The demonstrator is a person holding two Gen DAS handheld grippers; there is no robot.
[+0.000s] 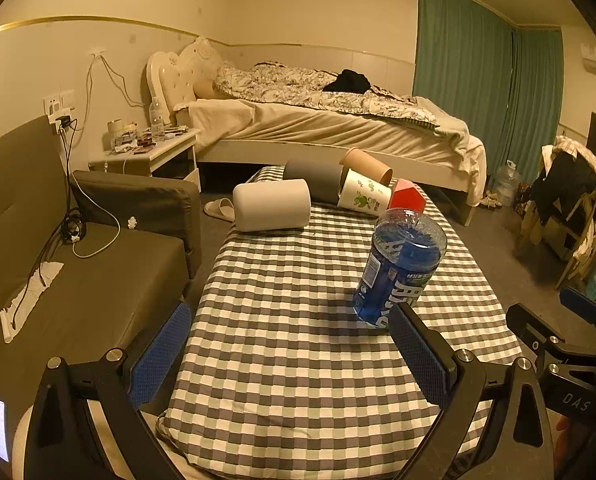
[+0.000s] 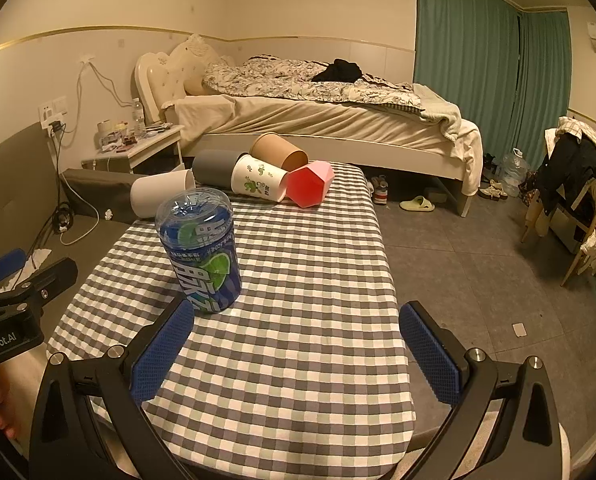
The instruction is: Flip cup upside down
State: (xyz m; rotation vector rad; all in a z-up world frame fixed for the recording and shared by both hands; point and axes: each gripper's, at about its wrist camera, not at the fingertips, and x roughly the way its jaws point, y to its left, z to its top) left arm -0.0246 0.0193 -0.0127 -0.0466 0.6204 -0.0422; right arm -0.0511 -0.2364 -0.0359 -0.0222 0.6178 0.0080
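Although several cups lie on the table (image 2: 298,360), the one nearest both claws is the blue cup (image 2: 202,252), a clear plastic container with a blue printed label, standing alone on the checked cloth. It stands just beyond the left finger of the right claw (image 2: 296,346) and, in the left wrist view, just beyond the right finger of the left claw (image 1: 290,350), where the same blue cup (image 1: 397,268) appears tilted by the fisheye. Its upper face looks closed and ribbed like a base, which suggests it may already stand mouth-down; the pictures do not settle this.

Both claws are spread wide and hold nothing; neither touches the blue cup. Each hangs over the near end of the table, side by side.

Well ahead of the claws, at the far end of the table, five more cups lie on their sides in a cluster: a white cup (image 2: 162,198), a grey cup (image 2: 216,166), a printed paper cup (image 2: 260,178), a brown cup (image 2: 278,150) and a red faceted cup (image 2: 309,182). None of these is inverted.

Judged progress: if the blue cup is indeed flipped, one is done and the lying cups remain; if not, the task has not begun. Either way no grasp is in hand at this moment.
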